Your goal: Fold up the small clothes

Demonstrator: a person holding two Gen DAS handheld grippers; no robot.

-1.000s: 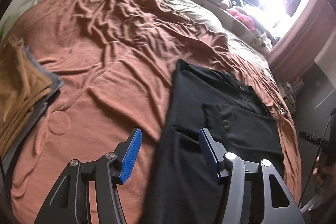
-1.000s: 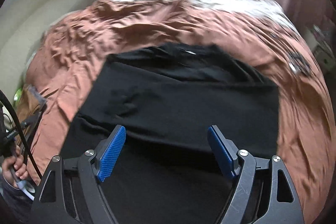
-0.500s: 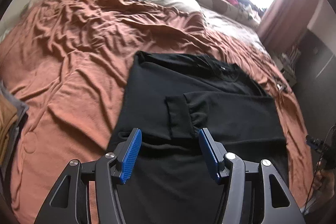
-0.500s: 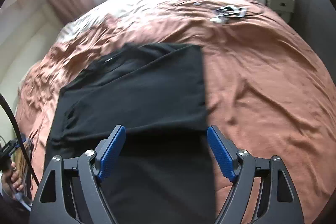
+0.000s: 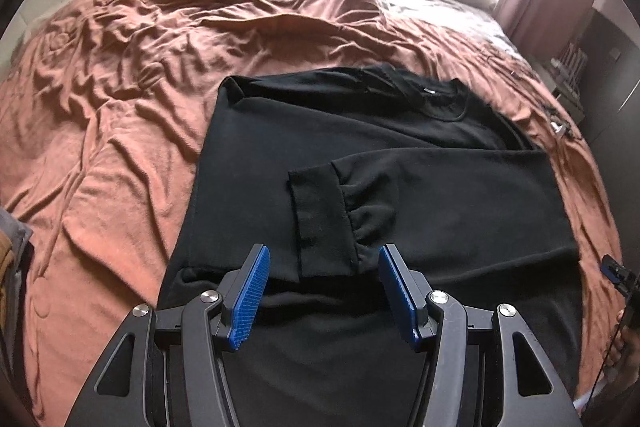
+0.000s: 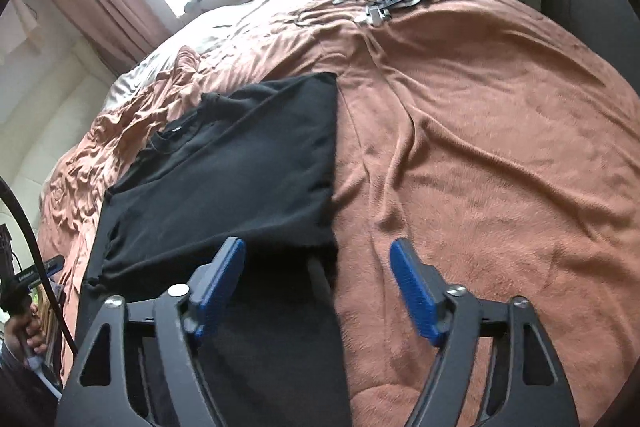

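One black sweater (image 5: pixel 360 155) lies partly folded on the rust-brown blanket (image 5: pixel 120 115).
One cuffed sleeve (image 5: pixel 320 215) crosses its front, neckline far. Left gripper (image 5: pixel 324 291) hangs parted above it, empty; right gripper (image 6: pixel 316 283), jaws just narrowing, straddles its side edge, unpinched.

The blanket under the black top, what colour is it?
The blanket is a rusty orange-brown, plain with no pattern; the right wrist view shows it best.
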